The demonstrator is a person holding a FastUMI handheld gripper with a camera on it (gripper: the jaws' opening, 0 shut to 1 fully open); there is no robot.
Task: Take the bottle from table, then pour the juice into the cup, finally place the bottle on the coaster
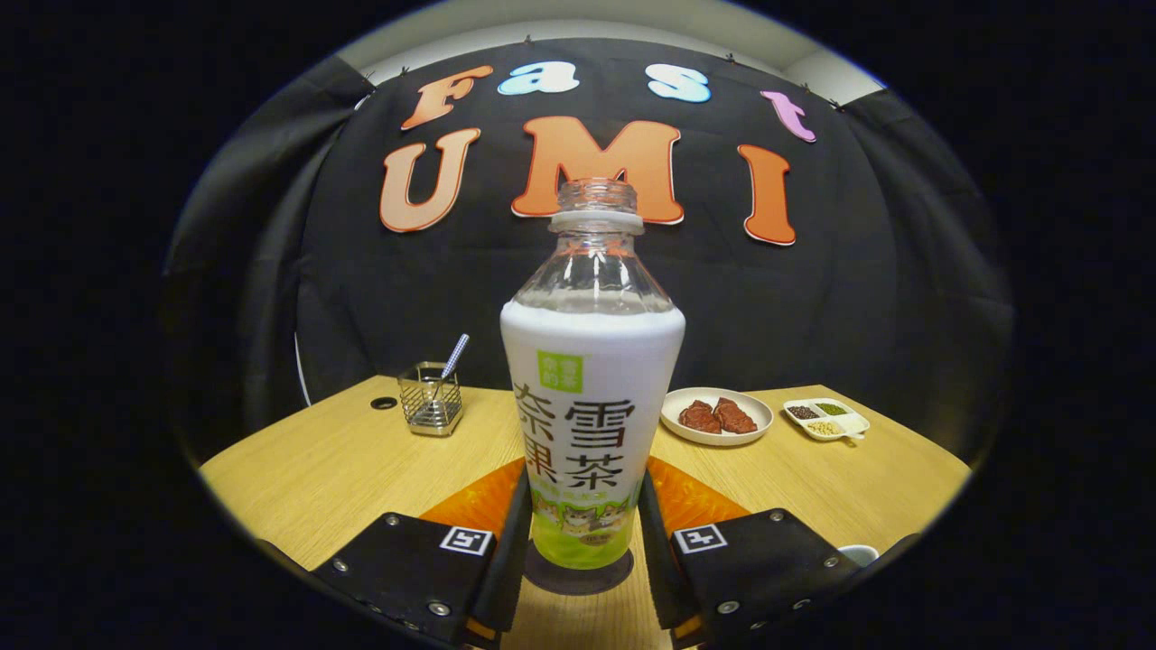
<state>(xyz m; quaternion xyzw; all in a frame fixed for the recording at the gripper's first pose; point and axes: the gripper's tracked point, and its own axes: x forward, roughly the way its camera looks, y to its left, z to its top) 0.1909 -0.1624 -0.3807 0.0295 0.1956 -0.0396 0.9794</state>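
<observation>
**A:** Which step is this reckoned to be? The bottle (pixel 591 379) is seen upright between the fingers of the gripper (pixel 582 533), cap off, and it's stood on a dark round coaster (pixel 578 576) near the front edge of the table (pixel 325 469).

**B:** Last step, most likely: the placing. The fingers are set close against both sides of the bottle low down, so it's judged to be pinched, though actual contact can't be fully confirmed from here. An orange mat (pixel 483 501) is seen just behind the coaster.

**A:** And the cup?

**B:** A white rim (pixel 856 552) is glimpsed by the right finger, near the table's front right; probably the cup, but that can't be confirmed. Whether juice was poured can't be told.

**A:** So next?

**B:** If the base is fully seated, the fingers would need to be spread evenly and drawn straight back, so the bottle isn't tipped.
</observation>
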